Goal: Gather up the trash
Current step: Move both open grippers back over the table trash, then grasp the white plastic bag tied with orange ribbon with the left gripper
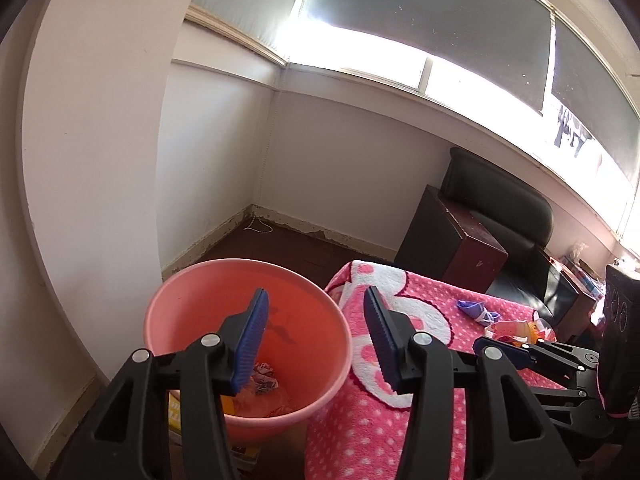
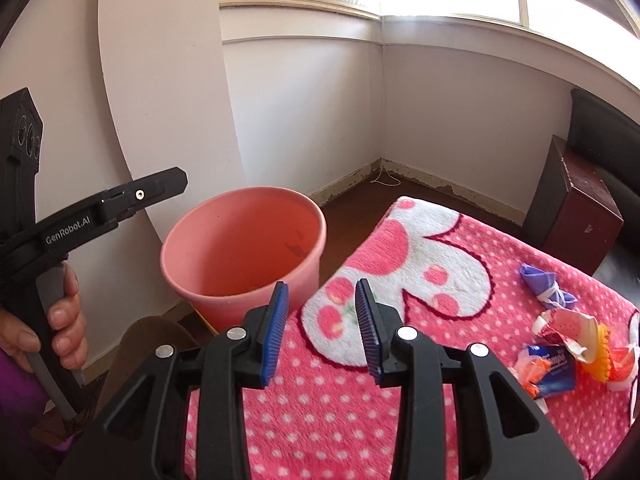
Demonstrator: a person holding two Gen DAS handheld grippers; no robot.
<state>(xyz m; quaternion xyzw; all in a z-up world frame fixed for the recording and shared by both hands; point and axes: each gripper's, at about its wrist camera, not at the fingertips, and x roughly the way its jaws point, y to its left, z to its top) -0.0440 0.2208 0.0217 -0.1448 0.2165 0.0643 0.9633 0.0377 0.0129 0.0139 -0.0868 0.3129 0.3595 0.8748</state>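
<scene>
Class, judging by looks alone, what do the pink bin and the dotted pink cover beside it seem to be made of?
The pink bin looks like moulded plastic: smooth, even walls with a dull sheen and a rolled rim. The dotted cover looks like fleece or plush fabric: a fuzzy, matte pile that drapes softly over its edge. Neither can be confirmed by sight.

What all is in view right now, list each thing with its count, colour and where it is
bucket: one, salmon pink, on the floor left of the blanket, some trash at its bottom
blanket: one, pink with white dots and a white pattern, covering the raised surface
purple wrapper: one, purple, knotted, on the blanket far right
crumpled wrappers: a small pile, red, white, orange and blue, on the blanket near the purple wrapper
cabinet: one, dark brown, beyond the blanket
sofa: one, black, under the window
left tool: open, empty, above the bucket's edge
right tool: open, empty, above the blanket's left edge
</scene>
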